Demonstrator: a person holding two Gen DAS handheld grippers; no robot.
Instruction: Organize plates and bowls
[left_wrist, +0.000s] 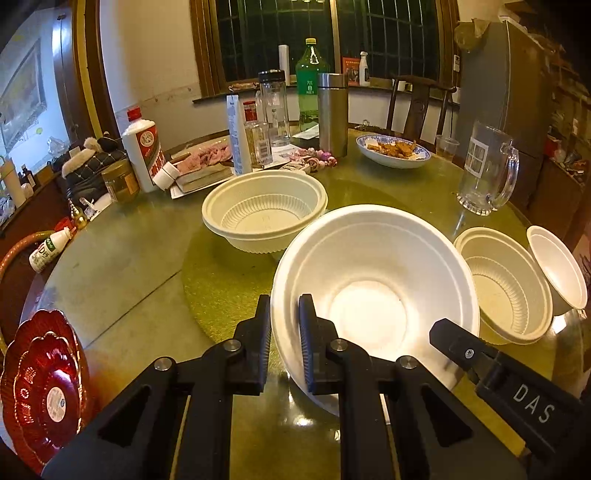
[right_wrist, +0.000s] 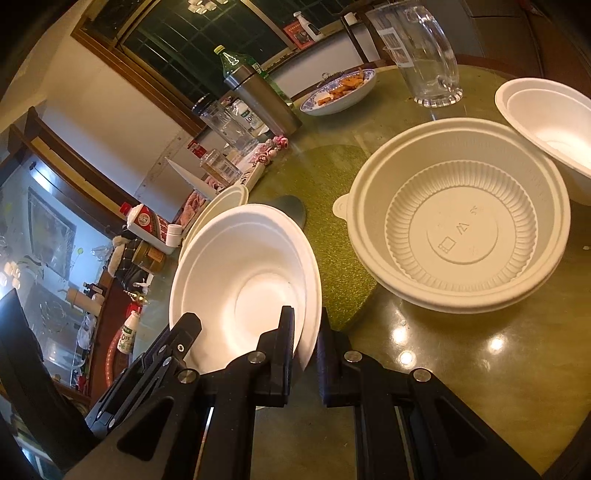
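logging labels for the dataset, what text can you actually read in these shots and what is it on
"DAS": white letters on the right gripper arm, seen from the left wrist camera.
White liquor bottle red label: too blurred.
Green bottle label: too small.
Red plate sticker: unreadable.
Ribbed bowl base: embossed marks, not legible.

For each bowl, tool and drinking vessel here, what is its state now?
White foam bowl: tilted, empty, gripped at two rim spots.
Left tool: shut on its rim.
Right tool: shut on its rim.
Ribbed bowls: nested, upright, empty.
Glass mug: upright, empty.
Blue-rimmed dish: holds food.
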